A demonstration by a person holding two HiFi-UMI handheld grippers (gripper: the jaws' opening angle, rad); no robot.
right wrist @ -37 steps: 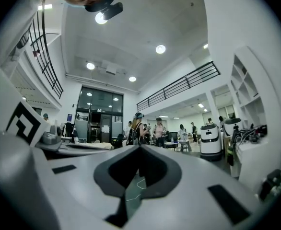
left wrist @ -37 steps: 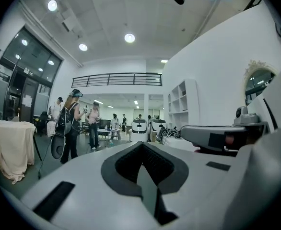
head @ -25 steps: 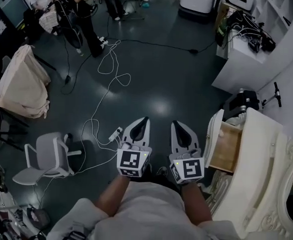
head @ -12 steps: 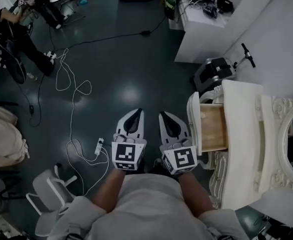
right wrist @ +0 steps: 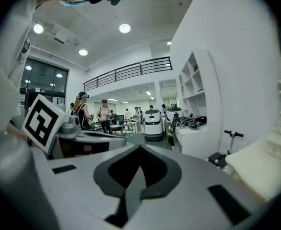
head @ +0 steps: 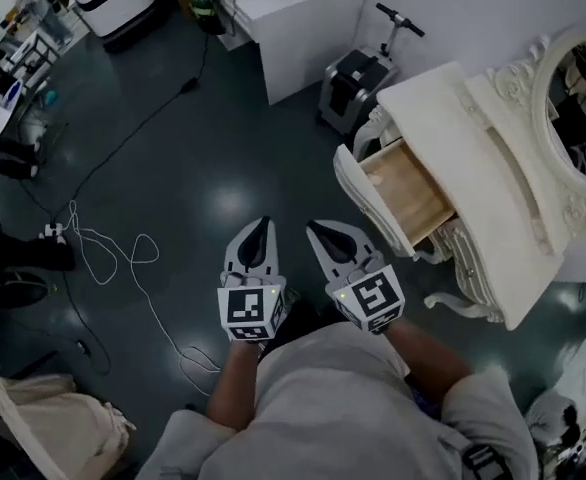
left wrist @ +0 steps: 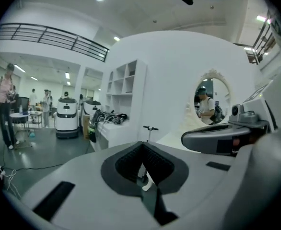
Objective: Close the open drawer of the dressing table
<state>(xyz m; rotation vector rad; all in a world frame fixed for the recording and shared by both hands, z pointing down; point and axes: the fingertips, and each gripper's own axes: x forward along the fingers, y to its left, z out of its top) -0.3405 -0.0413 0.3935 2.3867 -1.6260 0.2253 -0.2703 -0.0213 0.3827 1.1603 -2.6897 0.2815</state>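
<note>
The cream dressing table stands at the right of the head view, its oval mirror at the far right. Its drawer is pulled out, showing a bare wooden inside behind a curved cream front. My left gripper and right gripper are side by side over the dark floor, both shut and empty. The right one is a short way left of the drawer front and apart from it. In the left gripper view the jaws are closed, and in the right gripper view too, with the table top at the right.
A white counter and a folded scooter stand beyond the table's far end. Cables trail over the floor at the left. A cloth-covered chair is at the bottom left. White robots and people stand far off.
The view has swung round to the dressing table, which has moved from the right edge to ahead at the right. Both grippers have come nearer the drawer and stay shut.
</note>
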